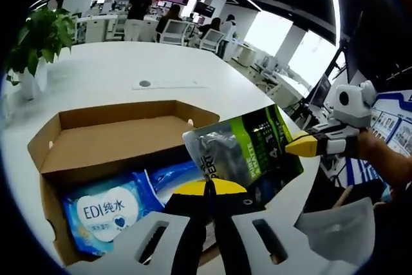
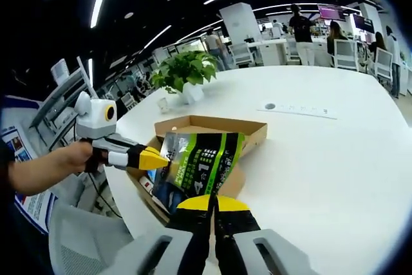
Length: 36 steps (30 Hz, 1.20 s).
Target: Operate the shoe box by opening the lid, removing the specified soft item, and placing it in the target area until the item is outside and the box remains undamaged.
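Both tongs pinch the green pouch [image 1: 248,149] above the open box [image 1: 96,133]: my left tongs [image 1: 209,188] at its bottom edge, my right tongs [image 1: 302,145] at its side. It looks light, floppy and slick, so I'd grip the sealed edges.

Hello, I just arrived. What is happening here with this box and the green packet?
A person holds tongs in each hand over an open cardboard shoe box on a white table. Both the left tongs and the right tongs are closed on a green and black soft packet, holding it up above the box. A blue pack of wipes lies inside the box. The packet is lifted out but not yet put down on the table.
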Each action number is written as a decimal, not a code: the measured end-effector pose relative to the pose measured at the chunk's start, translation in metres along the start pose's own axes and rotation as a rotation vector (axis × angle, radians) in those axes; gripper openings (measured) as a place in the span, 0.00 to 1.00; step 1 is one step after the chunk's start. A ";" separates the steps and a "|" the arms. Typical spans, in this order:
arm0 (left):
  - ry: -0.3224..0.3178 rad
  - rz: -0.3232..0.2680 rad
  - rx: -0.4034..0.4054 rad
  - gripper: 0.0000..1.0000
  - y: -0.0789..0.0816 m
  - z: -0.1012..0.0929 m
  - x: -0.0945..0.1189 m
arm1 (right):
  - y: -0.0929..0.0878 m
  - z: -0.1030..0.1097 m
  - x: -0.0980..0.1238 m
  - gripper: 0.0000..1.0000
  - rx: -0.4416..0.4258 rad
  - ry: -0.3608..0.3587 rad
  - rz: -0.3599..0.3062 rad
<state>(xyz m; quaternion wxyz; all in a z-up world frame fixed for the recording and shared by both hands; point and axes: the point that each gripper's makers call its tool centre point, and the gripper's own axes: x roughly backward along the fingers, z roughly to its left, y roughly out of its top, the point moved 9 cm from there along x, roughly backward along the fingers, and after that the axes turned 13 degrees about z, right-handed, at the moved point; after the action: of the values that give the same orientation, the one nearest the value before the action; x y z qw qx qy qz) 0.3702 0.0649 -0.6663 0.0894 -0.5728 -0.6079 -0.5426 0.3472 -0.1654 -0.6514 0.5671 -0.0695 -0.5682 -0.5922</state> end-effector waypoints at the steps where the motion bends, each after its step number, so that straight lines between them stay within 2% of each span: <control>1: -0.001 0.001 -0.001 0.00 0.001 -0.001 -0.001 | -0.001 -0.002 0.001 0.00 -0.004 -0.002 0.001; 20: -0.036 0.022 -0.037 0.00 0.013 -0.026 -0.027 | -0.017 -0.033 0.018 0.00 -0.041 -0.038 0.015; 36: -0.069 0.051 -0.064 0.00 0.030 -0.044 -0.056 | -0.026 -0.065 0.029 0.00 -0.087 -0.081 0.023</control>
<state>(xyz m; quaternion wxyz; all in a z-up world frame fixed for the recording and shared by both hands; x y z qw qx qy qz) 0.3898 -0.0096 -0.6727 0.0637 -0.6089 -0.5781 -0.5394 0.3542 -0.2393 -0.6681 0.5468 -0.1248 -0.5635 -0.6066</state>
